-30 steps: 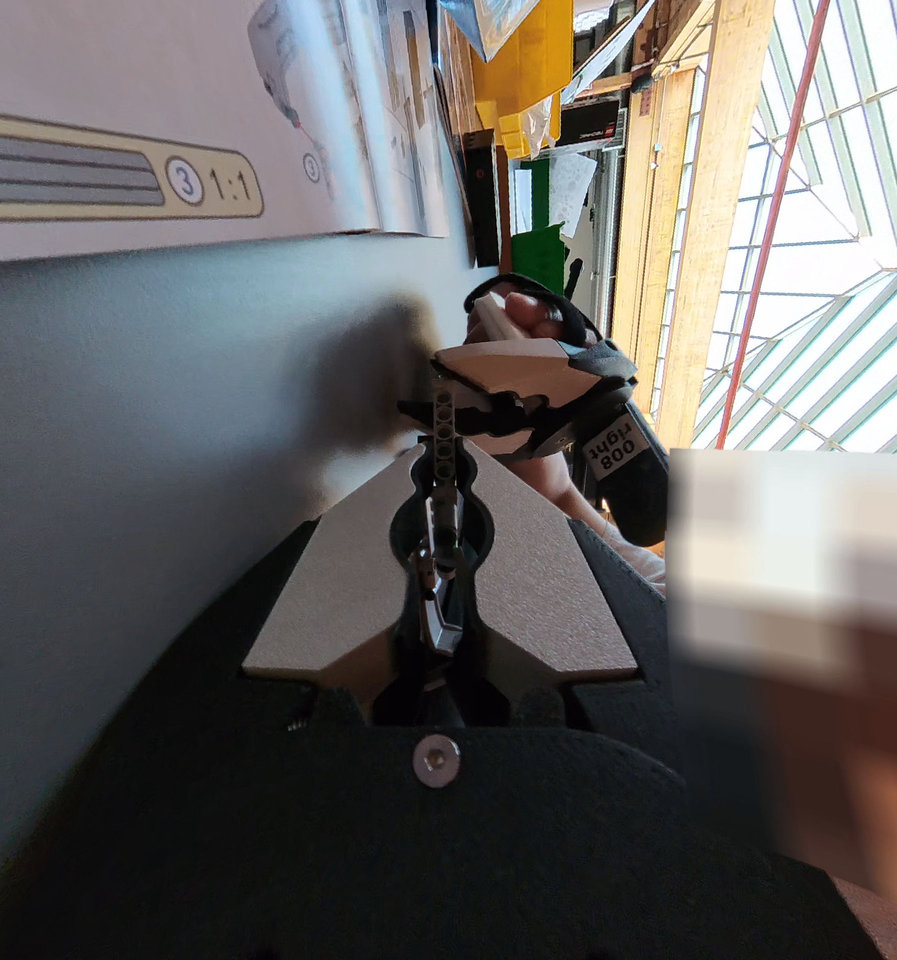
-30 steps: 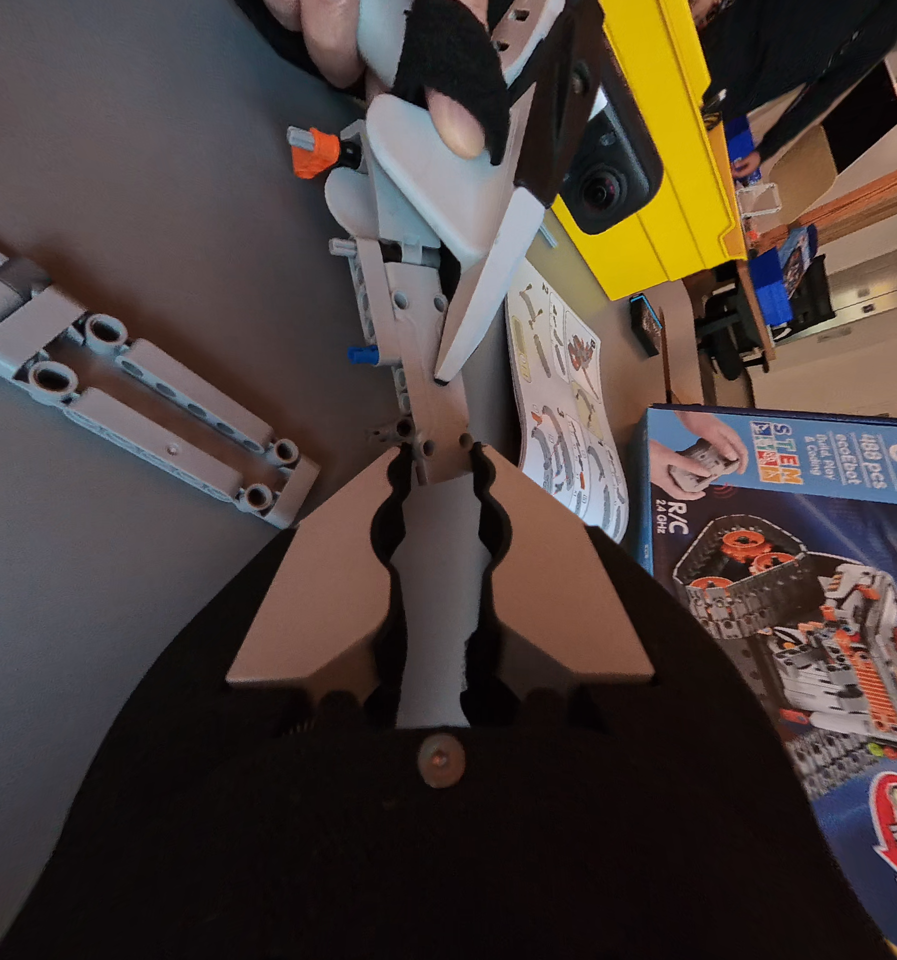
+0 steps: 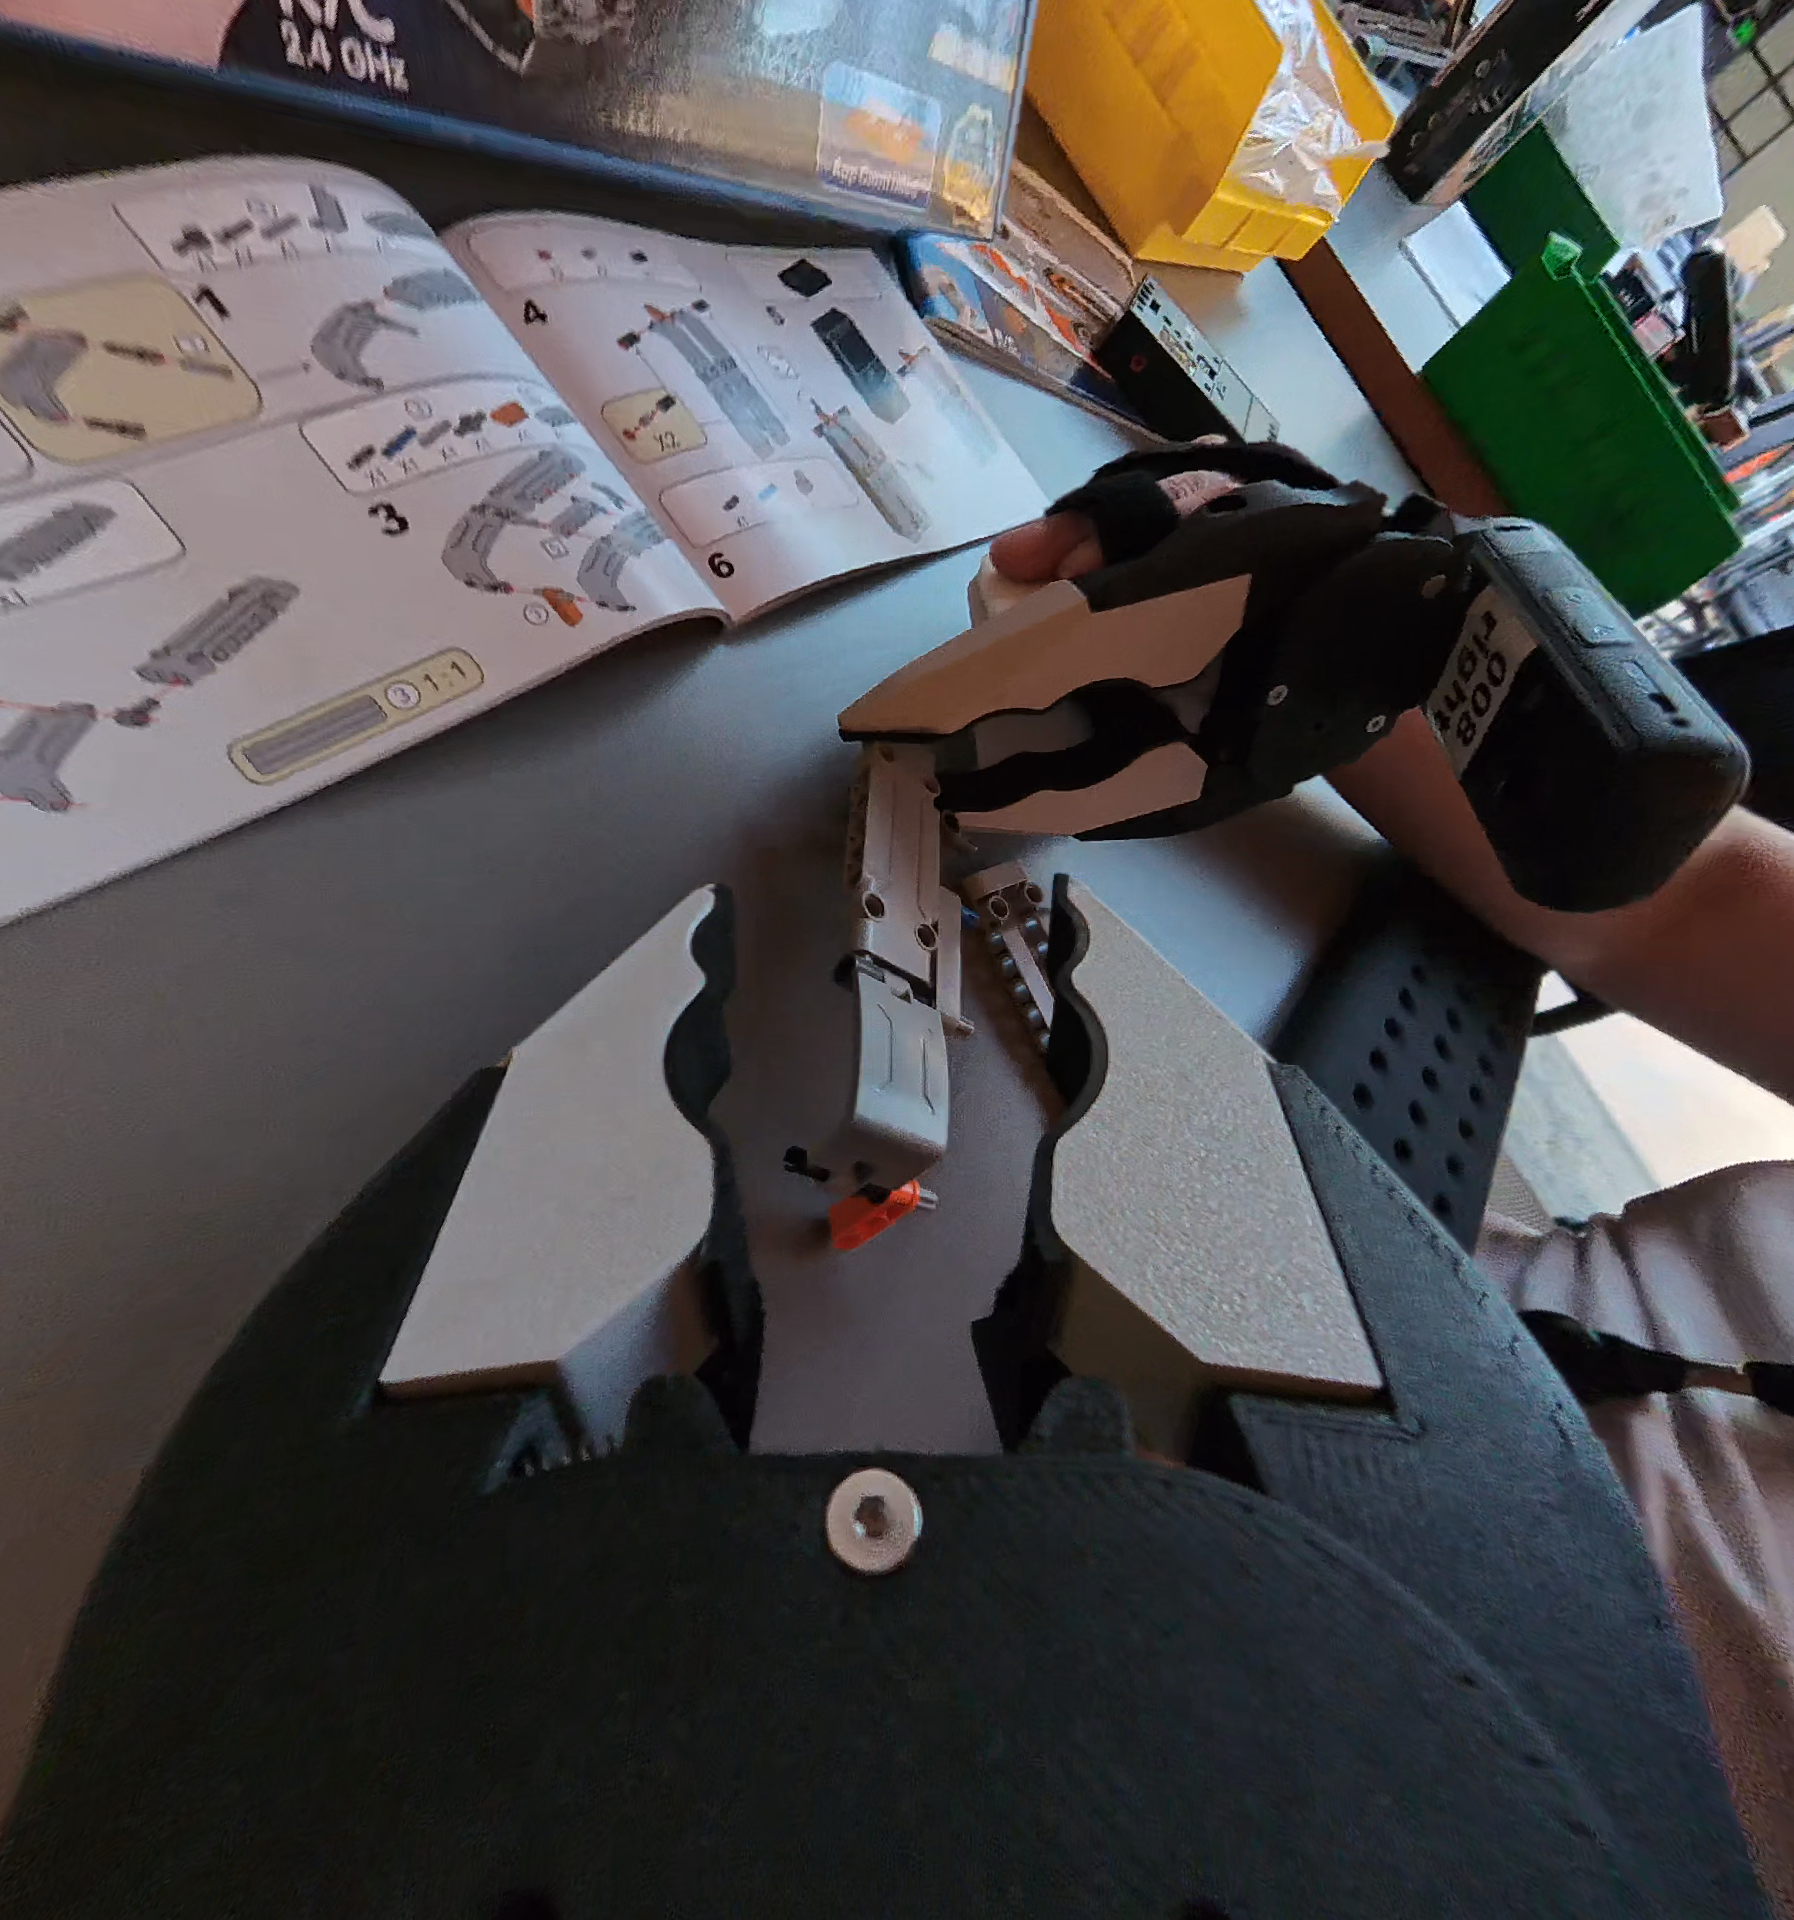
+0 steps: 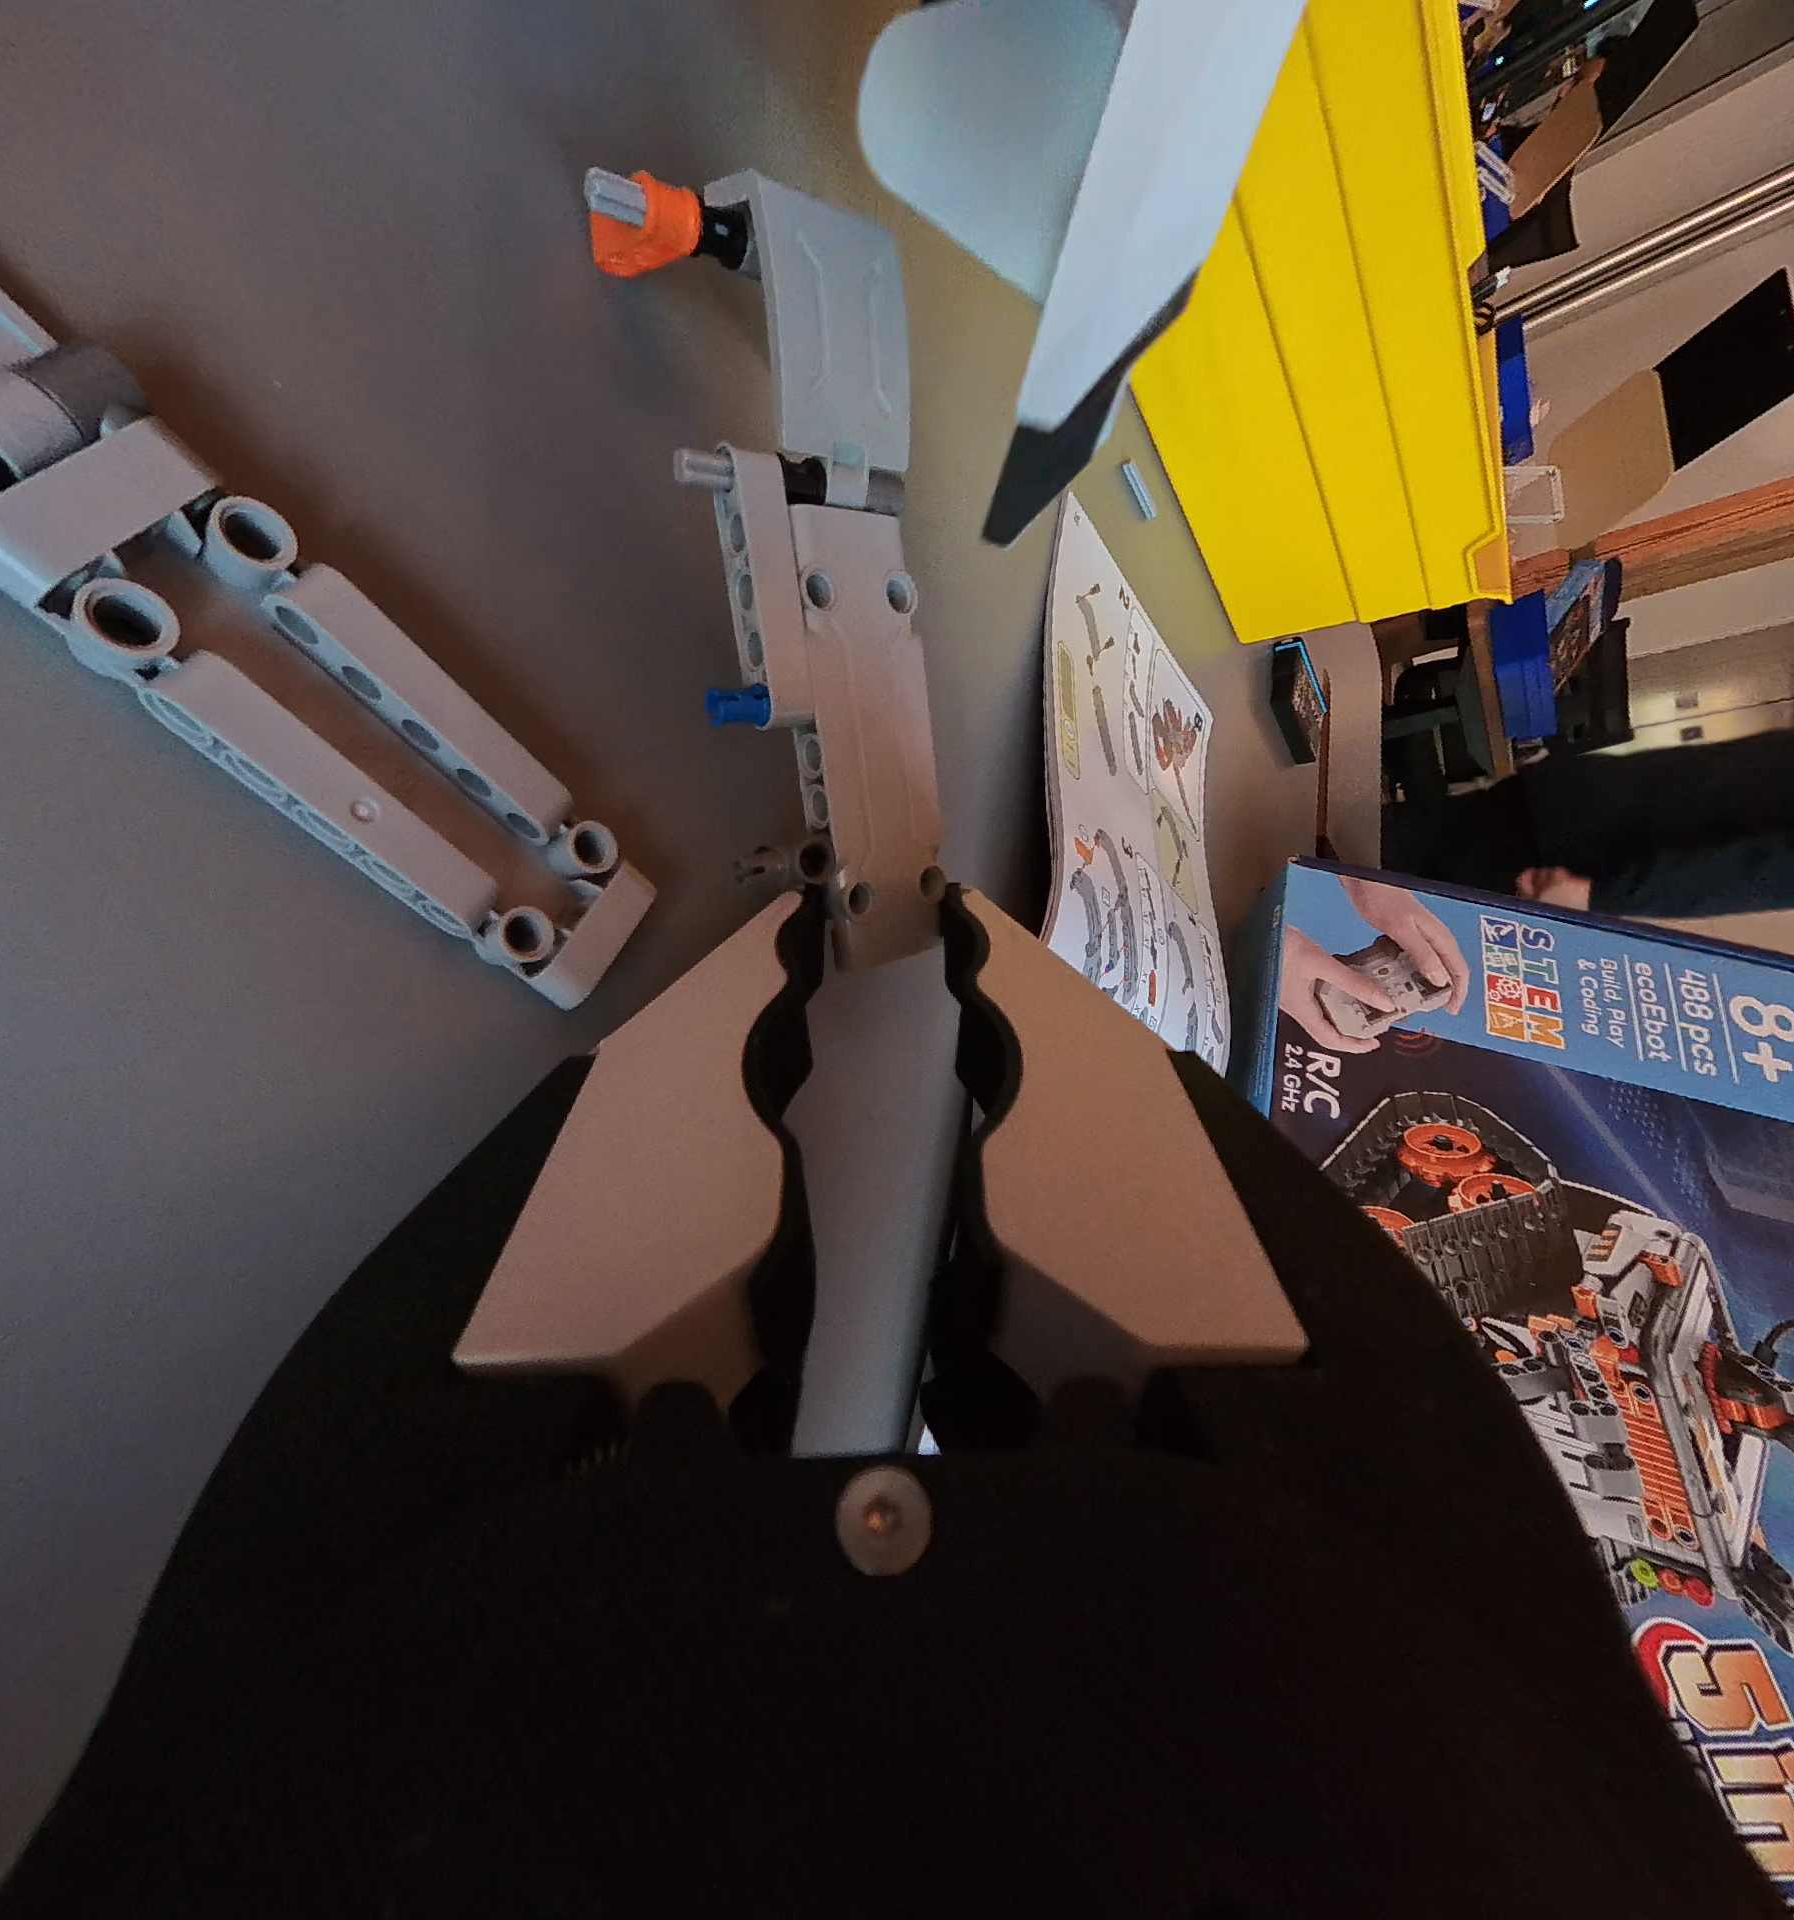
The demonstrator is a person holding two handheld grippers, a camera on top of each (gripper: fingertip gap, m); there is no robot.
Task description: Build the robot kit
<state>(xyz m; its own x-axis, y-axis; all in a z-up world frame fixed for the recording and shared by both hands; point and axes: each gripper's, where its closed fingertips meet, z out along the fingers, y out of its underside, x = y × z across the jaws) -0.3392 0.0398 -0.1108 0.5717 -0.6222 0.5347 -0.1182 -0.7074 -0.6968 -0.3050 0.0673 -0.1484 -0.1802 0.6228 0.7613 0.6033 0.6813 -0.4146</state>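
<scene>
The left gripper [image 3: 888,914] is held with its jaws wide apart over a grey table [image 3: 373,987], and nothing is gripped between them. In the gap between its fingers, a grey brick assembly [image 3: 898,997] is seen lying on the table, with an orange connector [image 3: 870,1214] at its near end. The far end of this assembly is clamped between the narrow jaws of the right gripper [image 3: 888,769], which is held by a hand in a black fingerless glove [image 3: 1163,509].

In the right wrist view, the right gripper [image 4: 877,904] is closed on the grey brick assembly [image 4: 851,644], which extends away from the fingertips; a blue pin [image 4: 735,704] sticks out of its side and the orange connector [image 4: 635,223] caps its far end. A second grey beam frame [image 4: 353,727] is laid apart on the table, to the left. A finger of the left gripper [image 4: 1111,208] is seen above the assembly's far end, not touching it. An open instruction booklet [image 3: 353,468], a printed set box [image 4: 1599,1195] and a yellow bin [image 4: 1350,364] are placed beyond.
</scene>
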